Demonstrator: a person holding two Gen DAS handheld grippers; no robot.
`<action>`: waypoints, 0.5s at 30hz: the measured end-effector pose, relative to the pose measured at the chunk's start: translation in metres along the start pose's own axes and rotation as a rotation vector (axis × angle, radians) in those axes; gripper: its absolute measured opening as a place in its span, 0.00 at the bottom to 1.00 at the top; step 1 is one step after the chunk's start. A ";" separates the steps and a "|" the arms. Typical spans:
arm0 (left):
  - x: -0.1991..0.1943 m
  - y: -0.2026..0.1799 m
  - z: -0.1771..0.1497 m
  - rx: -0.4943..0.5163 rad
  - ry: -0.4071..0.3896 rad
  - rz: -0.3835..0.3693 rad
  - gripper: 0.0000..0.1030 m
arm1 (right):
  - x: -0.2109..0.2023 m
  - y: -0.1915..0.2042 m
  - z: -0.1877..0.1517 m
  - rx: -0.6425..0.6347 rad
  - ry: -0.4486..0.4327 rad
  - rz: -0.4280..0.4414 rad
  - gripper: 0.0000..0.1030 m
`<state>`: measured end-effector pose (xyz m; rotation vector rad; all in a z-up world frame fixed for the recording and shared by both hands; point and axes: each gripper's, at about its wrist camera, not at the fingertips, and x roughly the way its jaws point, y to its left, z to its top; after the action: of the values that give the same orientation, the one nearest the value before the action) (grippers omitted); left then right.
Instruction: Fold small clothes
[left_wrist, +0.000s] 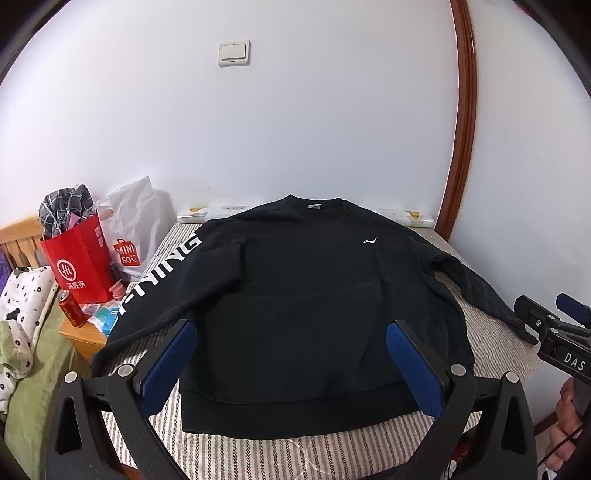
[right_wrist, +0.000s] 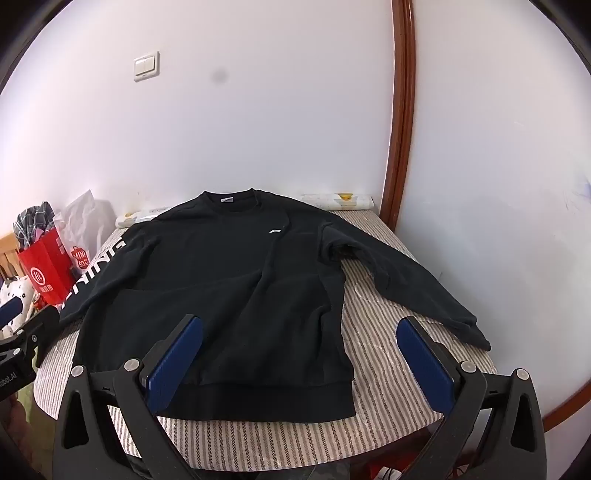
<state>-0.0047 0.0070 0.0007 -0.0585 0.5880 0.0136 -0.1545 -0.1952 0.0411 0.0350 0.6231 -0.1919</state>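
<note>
A black sweatshirt (left_wrist: 295, 295) lies flat, front up, on a striped table (left_wrist: 258, 454), collar toward the wall, both sleeves spread out. It also shows in the right wrist view (right_wrist: 221, 288). White lettering runs down its left sleeve (left_wrist: 166, 273). My left gripper (left_wrist: 291, 332) is open and empty, above the hem. My right gripper (right_wrist: 299, 328) is open and empty, over the hem's right corner. The right gripper (left_wrist: 550, 314) shows at the right edge of the left wrist view, next to the right cuff (left_wrist: 524, 332).
A red paper bag (left_wrist: 79, 258), a white bag (left_wrist: 133, 225) and a red can (left_wrist: 72, 308) stand on a wooden stand left of the table. A white wall (left_wrist: 295, 129) and brown door frame (left_wrist: 461, 147) are behind. Bedding (left_wrist: 22, 306) lies at far left.
</note>
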 end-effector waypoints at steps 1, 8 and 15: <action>0.000 -0.003 0.001 0.022 -0.010 -0.016 1.00 | 0.000 0.000 0.000 0.012 -0.004 0.007 1.00; 0.004 -0.006 0.001 0.022 0.000 -0.020 1.00 | 0.001 0.000 -0.001 -0.003 -0.005 -0.003 1.00; 0.000 -0.006 0.003 0.016 -0.016 -0.019 1.00 | 0.001 0.000 -0.002 -0.008 -0.006 -0.005 1.00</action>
<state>-0.0031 0.0012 0.0034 -0.0487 0.5718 -0.0087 -0.1547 -0.1955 0.0393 0.0250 0.6183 -0.1947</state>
